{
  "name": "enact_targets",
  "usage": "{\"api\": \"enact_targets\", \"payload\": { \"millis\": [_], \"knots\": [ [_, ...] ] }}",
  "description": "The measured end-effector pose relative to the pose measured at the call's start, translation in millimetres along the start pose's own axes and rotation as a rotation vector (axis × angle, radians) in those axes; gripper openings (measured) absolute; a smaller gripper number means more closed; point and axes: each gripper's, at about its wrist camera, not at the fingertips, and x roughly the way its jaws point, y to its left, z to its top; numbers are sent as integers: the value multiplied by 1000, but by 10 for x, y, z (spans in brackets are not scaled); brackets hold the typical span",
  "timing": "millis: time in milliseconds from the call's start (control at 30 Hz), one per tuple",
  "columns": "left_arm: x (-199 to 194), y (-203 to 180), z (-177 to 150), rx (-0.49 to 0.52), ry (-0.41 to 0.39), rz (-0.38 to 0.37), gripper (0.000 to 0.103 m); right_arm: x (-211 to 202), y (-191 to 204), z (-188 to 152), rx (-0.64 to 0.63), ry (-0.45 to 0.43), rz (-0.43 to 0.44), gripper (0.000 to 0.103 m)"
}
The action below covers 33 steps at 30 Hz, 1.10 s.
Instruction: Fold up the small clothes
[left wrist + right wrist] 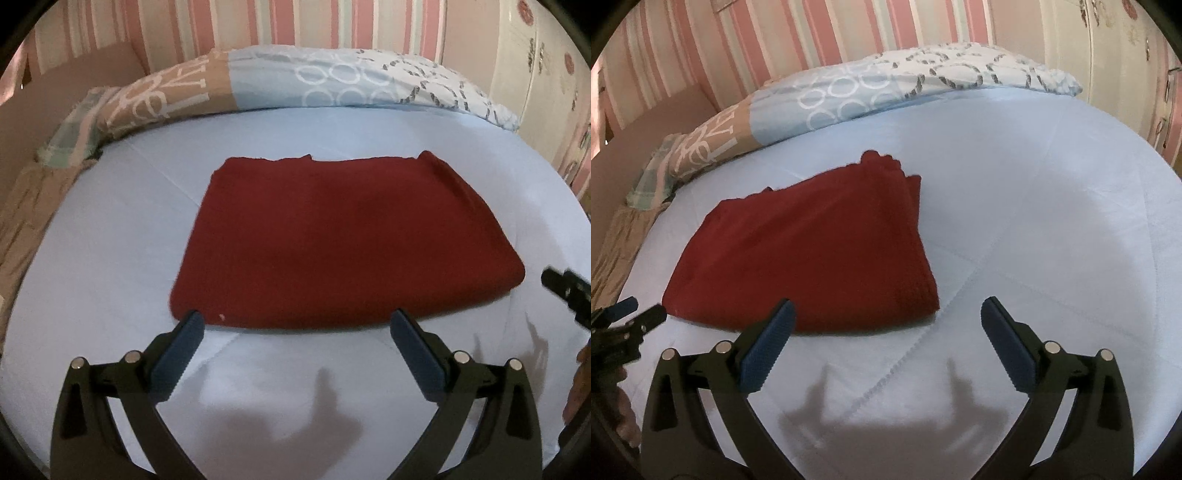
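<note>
A dark red garment (343, 240) lies folded in a flat rectangle on the pale blue bed sheet (110, 240). My left gripper (295, 325) is open and empty, its blue pads just short of the garment's near edge. In the right wrist view the same garment (812, 254) lies left of centre, with stacked layers showing at its far right corner. My right gripper (886, 314) is open and empty, above the sheet by the garment's near right corner. The right gripper shows at the right edge of the left wrist view (565, 291), and the left gripper at the left edge of the right wrist view (628, 317).
A patterned blue, white and tan pillow (295, 81) lies along the far edge of the bed, also in the right wrist view (886, 81). A pink striped wall (258, 26) stands behind it. A white cabinet (1108, 55) stands at the far right.
</note>
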Motion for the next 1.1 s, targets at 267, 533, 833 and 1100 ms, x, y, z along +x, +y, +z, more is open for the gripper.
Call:
{"api": "enact_targets", "payload": {
  "millis": [267, 533, 833, 1100],
  "knots": [
    [128, -198, 43, 51, 20, 3, 101, 180, -390, -103, 158, 86, 102, 97],
    [242, -91, 23, 8, 51, -17, 101, 642, -388, -106, 243, 216, 190, 82],
    [269, 25, 57, -5, 58, -3, 101, 1004, -271, 140, 264, 265, 210, 81],
    [268, 42, 95, 17, 49, 22, 101, 1240, -227, 351, 275, 260, 164, 64]
  ]
}}
